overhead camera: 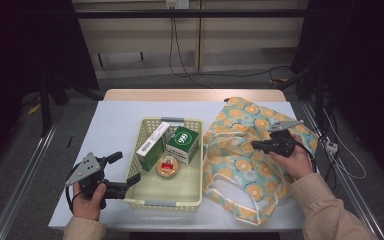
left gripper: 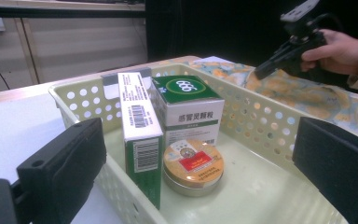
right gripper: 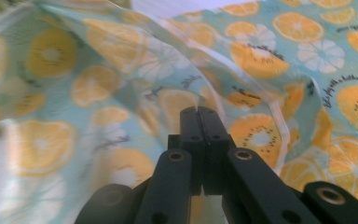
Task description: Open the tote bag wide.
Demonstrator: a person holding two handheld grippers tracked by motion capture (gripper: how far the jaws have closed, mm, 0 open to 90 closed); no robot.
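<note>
A: Nearest the frame bottom, lower left of the high view: left gripper [overhead camera: 126, 170] is sitting released, jaws spread wide, tips straddling the cream perforated basket's [overhead camera: 145, 201] left wall.

B: What is lying ahead of it?

A: Inside the basket, right of the tips: round gold tin [overhead camera: 167, 166] lying flat, nearest. Behind it the tall white-and-green carton [overhead camera: 153, 145] is standing upright beside the green 999 box [overhead camera: 183, 143].

B: The other hand?

A: Centre right, right gripper [overhead camera: 256, 146] is hanging over the fruit-print cloth bag [overhead camera: 240, 165], jaws clenched together; whether fabric is pinched, cannot tell. The left is looking nearer the tin.
</note>
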